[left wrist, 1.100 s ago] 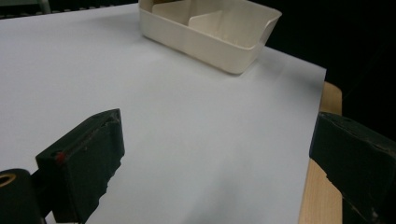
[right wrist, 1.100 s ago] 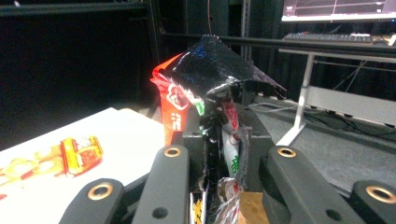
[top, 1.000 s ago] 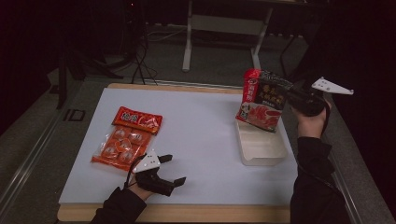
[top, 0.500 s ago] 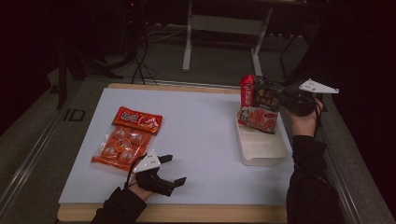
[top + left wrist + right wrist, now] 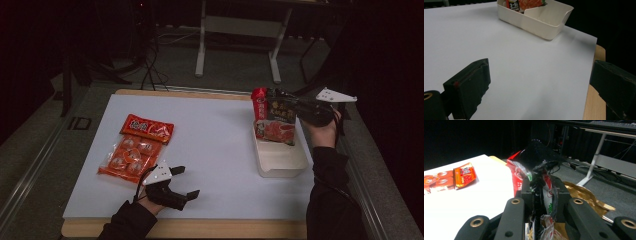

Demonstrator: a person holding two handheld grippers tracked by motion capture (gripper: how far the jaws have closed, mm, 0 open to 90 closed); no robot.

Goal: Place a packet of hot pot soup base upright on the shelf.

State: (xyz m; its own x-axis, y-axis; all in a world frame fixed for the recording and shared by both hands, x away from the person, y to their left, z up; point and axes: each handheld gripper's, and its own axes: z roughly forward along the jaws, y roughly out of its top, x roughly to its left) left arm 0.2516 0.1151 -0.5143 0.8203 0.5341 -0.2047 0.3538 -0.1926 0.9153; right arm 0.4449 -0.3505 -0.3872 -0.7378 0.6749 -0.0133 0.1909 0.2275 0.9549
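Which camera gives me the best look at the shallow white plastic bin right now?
The left gripper view: the shallow white plastic bin shows close up, rim and walls clear, with the red and black food pouch dipping into it. The high view shows the bin smaller, partly covered by the pouch. The right gripper clamps that pouch.

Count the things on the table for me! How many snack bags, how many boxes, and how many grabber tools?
Snack bags: 2, the orange packet and the dark red pouch.
Boxes: 1, the white bin.
Grabber tools: 2, the left gripper and the right gripper.
Total: 5.
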